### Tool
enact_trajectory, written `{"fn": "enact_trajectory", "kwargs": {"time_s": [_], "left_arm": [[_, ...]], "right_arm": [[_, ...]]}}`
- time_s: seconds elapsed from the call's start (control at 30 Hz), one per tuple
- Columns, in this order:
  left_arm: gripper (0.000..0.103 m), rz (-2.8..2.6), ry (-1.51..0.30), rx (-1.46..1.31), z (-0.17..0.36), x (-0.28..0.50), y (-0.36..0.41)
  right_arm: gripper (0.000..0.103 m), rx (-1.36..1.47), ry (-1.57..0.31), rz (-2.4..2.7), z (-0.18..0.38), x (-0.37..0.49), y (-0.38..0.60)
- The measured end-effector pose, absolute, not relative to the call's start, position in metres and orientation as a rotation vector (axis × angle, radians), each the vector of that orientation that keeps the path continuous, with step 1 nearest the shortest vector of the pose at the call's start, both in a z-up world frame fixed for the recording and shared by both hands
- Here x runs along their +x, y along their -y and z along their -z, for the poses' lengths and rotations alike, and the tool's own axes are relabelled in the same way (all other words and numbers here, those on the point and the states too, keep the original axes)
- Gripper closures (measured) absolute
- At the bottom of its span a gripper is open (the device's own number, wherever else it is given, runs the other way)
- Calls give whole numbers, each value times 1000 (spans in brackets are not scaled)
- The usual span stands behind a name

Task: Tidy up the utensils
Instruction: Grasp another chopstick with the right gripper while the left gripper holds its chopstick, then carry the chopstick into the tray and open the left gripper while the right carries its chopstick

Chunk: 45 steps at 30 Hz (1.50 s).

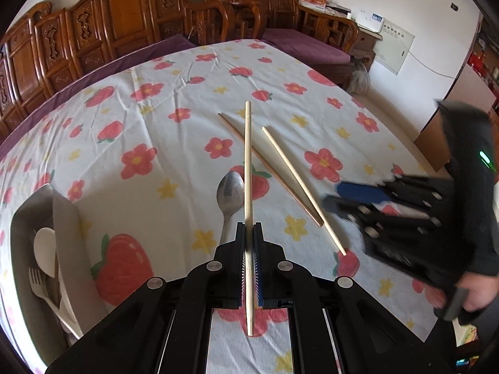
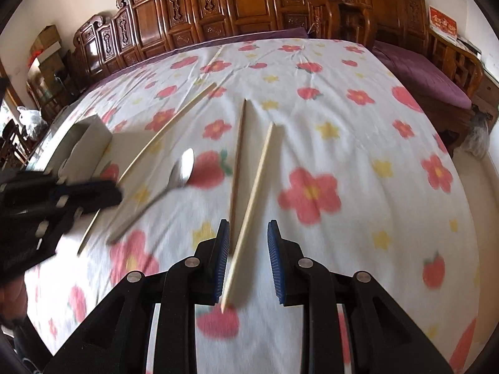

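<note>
My left gripper is shut on a pale chopstick and holds it just above the flowered cloth; the right wrist view shows this gripper and its chopstick at the left. A metal spoon lies just left of it. A darker chopstick and another pale chopstick lie on the cloth to the right. My right gripper is open and astride the near end of that pale chopstick, its pads clear of it. The darker chopstick and the spoon lie further left.
A grey tray at the left edge holds a white spoon and a white fork; the right wrist view shows the tray too. Carved wooden furniture lines the far side. The table drops off at the right, by a purple bench.
</note>
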<state>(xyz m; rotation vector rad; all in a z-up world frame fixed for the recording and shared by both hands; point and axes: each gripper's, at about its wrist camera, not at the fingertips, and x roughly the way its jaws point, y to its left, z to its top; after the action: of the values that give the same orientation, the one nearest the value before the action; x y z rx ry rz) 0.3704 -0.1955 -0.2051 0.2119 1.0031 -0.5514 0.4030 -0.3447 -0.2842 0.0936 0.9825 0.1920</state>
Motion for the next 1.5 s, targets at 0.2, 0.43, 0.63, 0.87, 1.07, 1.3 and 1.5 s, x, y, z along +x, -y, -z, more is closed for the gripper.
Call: {"fn": "enact_trajectory", "kwargs": {"time_s": [0.2, 0.43, 0.63, 0.87, 1.07, 1.3, 1.5], "left_arm": [[99, 546, -987, 191, 194, 365, 185], [99, 534, -957, 179, 176, 356, 169], [99, 518, -937, 168, 163, 345, 153], [99, 488, -922, 162, 152, 332, 132], [99, 454, -909, 154, 144, 322, 111], [99, 421, -896, 141, 137, 312, 89], [99, 393, -893, 125, 134, 309, 69]], "right_arm": [[76, 65, -1041, -168, 291, 438, 333], [81, 47, -1088, -119, 298, 445, 331], [82, 27, -1128, -74, 303, 445, 334], [82, 5, -1133, -52, 301, 442, 326], [83, -39, -1126, -43, 301, 442, 320], [97, -14, -1149, -37, 301, 444, 325], [97, -41, -1145, -36, 295, 436, 327]]}}
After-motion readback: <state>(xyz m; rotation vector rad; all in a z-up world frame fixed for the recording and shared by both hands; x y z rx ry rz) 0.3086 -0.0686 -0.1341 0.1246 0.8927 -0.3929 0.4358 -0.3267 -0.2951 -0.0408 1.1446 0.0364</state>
